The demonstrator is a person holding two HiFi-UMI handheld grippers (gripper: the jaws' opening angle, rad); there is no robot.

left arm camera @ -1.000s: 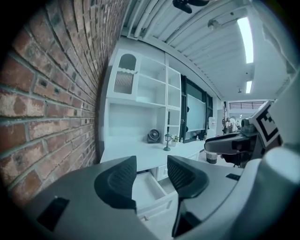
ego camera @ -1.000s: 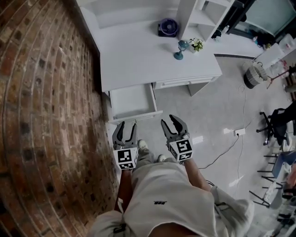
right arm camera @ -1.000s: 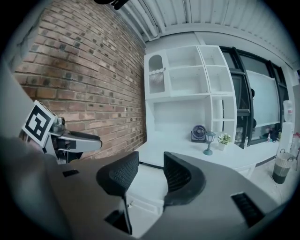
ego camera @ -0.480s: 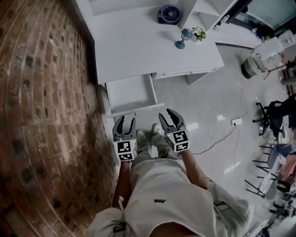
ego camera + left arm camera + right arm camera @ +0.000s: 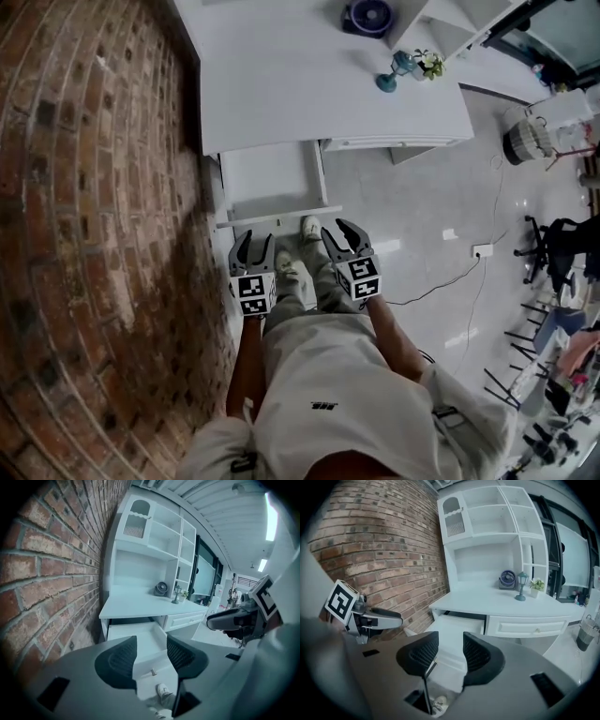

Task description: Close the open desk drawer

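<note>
Left tool (image 5: pixel 255 246) and right tool (image 5: pixel 338 234), both with jaws standing apart and empty, are hovering just short of the drawer (image 5: pixel 272 183), which is hanging pulled out from under the tabletop (image 5: pixel 300 75), apparently facing its front panel so a forward push can shut it.

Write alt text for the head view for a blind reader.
A person holds the left gripper and right gripper, both open, just short of the open drawer of a desk, beside a brick wall. A fan, lamp and plant stand on it.
</note>
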